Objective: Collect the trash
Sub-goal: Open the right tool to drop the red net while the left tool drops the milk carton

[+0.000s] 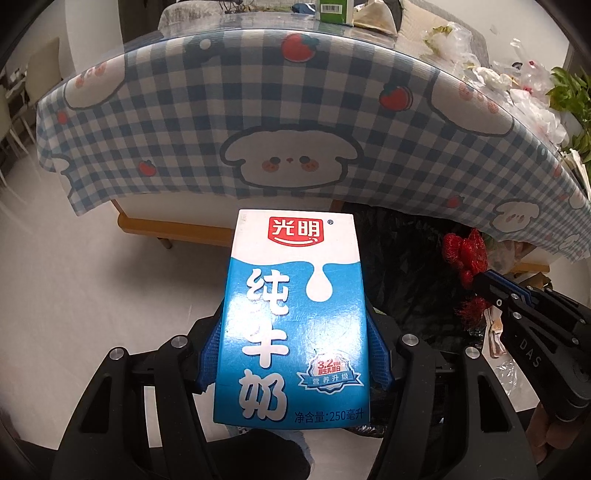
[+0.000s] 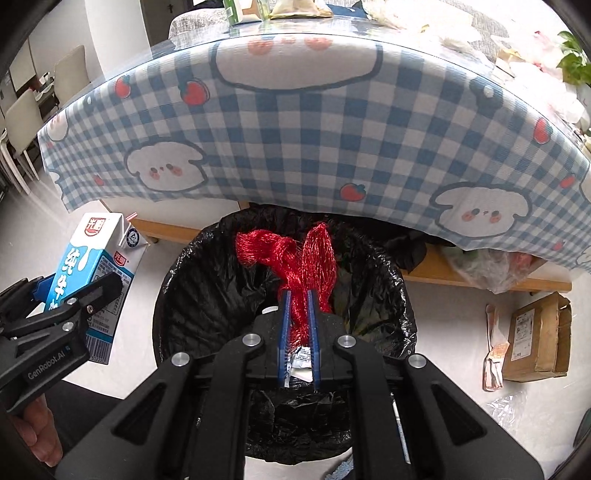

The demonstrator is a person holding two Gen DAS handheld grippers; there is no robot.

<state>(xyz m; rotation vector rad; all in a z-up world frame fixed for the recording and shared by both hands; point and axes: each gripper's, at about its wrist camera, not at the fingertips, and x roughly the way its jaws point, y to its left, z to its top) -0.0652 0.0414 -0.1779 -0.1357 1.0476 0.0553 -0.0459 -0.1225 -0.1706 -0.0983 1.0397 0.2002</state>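
My left gripper (image 1: 295, 354) is shut on a blue and white milk carton (image 1: 293, 317), held upright in front of the table; the carton also shows in the right wrist view (image 2: 92, 273), left of the bin. My right gripper (image 2: 298, 306) is shut on a red mesh net bag (image 2: 295, 258) and holds it over the open bin lined with a black trash bag (image 2: 207, 295). In the left wrist view the right gripper (image 1: 484, 284) and the red net (image 1: 461, 254) sit at the right, above the black bag (image 1: 406, 266).
A table with a blue checked cloth (image 2: 314, 129) hangs over the bin's far side. Plastic bags and wrappers (image 1: 509, 81) and a green carton (image 1: 334, 11) lie on it. A cardboard box (image 2: 535, 339) and a wrapper (image 2: 495, 350) lie on the floor at the right. Chairs (image 2: 26, 122) stand far left.
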